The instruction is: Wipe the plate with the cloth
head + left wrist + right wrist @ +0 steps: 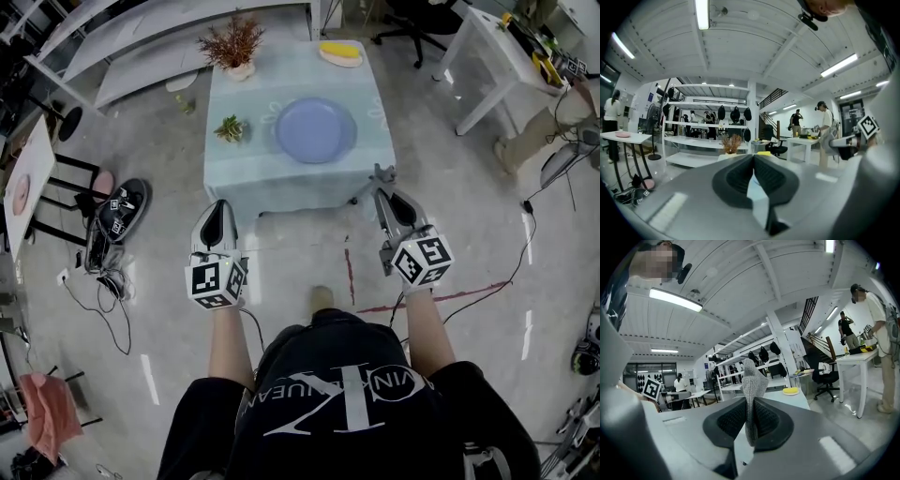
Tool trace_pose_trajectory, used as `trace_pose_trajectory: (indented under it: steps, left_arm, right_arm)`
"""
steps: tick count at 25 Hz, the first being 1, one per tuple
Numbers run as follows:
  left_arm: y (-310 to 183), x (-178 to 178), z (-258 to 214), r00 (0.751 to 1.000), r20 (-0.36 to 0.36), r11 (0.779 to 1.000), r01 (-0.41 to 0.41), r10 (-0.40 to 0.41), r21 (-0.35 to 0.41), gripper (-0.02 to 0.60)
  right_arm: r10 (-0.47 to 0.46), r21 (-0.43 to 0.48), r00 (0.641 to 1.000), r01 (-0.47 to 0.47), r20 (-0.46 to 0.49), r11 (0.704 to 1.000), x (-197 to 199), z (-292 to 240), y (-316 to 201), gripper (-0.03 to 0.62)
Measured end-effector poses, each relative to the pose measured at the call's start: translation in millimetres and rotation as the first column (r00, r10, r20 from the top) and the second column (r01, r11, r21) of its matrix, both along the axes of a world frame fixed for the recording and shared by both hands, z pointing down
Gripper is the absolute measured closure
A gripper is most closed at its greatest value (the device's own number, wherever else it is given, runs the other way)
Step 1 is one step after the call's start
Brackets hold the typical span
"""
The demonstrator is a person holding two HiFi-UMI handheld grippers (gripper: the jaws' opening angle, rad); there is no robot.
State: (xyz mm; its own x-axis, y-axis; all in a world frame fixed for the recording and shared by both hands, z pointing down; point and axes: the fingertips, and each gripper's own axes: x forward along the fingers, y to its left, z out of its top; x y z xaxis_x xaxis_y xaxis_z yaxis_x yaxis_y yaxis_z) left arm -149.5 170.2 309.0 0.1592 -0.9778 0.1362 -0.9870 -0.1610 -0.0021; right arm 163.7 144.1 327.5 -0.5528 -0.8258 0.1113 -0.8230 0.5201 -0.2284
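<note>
A round blue-grey plate [315,129] lies in the middle of a small table [281,183] covered in pale blue, ahead of me in the head view. Both grippers hang over the floor short of the table's near edge. My right gripper [382,189] is shut on a grey knitted cloth [752,380], which sticks up from between its jaws [751,401]; in the head view the cloth [380,173] shows at the tip. My left gripper [218,206] is further left and lower, jaws pressed together with nothing in them [753,158].
On the table stand a dried plant in a pot [232,45], a small green plant [230,128] and a dish with something yellow [339,52]. Cables and a dark device [117,220] lie on the floor left. A white table [487,47] and a person [876,329] stand right.
</note>
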Motion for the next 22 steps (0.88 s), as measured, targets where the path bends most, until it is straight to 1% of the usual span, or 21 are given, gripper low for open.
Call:
trace_pose_trajectory:
  steps: [4,13,18,20,22]
  left_arm:
    - [-17,2,9,1.000,0.018,0.999,0.003,-0.002,-0.035,0.581]
    - [-41,15,49,0.999,-0.004,0.991,-0.040,0.040,-0.130,0.581]
    - [-78,11,70,0.998,-0.022,0.984,-0.056,0.053,-0.170,0.581]
    - [-94,10,77,0.998,-0.035,0.981,-0.057,0.051,-0.186,0.581]
    - [-113,13,81,0.997,-0.043,0.978,-0.073,0.066,-0.197,0.581]
  right_arm:
    - [-0.009,-0.023,1.000,0.009,0.003,1.000,-1,7,-17,0.565]
    - [-0.043,-0.096,0.999,0.043,-0.004,0.994,-14,40,-42,0.565]
    - [-0.050,-0.119,0.999,0.049,0.001,0.992,-29,54,-74,0.565]
    - [-0.065,-0.138,0.998,0.063,-0.008,0.988,-35,60,-87,0.565]
    - [-0.085,-0.154,0.996,0.080,-0.023,0.985,-43,66,-101,0.566]
